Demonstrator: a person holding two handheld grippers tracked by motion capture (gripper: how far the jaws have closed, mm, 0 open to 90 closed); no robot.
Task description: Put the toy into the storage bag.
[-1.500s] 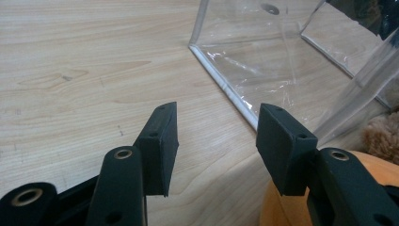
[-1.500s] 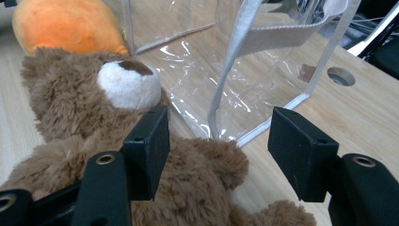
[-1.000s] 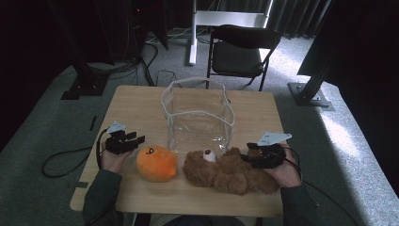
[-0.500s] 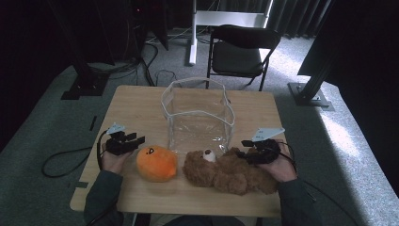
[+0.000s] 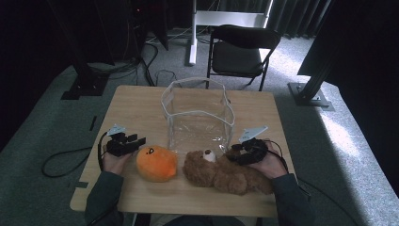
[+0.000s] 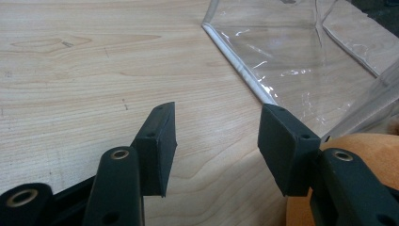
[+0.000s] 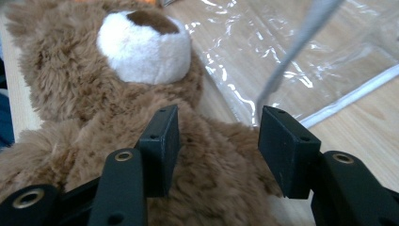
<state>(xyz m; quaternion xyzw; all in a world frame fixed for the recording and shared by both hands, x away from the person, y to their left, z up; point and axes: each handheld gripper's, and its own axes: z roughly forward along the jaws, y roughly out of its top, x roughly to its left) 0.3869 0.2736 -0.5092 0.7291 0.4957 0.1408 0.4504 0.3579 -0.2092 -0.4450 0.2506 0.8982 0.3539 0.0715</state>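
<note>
A pale wooden table [image 5: 141,113] lies under the left gripper's fingers [image 5: 135,140] and the right gripper's fingers [image 5: 234,149], its grain bare ahead of the left pair; a strip of dark tape [image 5: 92,123] sits on its edge, out beyond the left fingers; a black folding chair [image 5: 240,52] stands past the far edge, well ahead of the right fingers; a white post [image 5: 193,28] rises beside it; a black cable [image 5: 61,162] loops over the grey carpet [image 5: 47,122] outside the left fingers; a grey metal foot [image 5: 310,94] rests well off from the right fingers.
</note>
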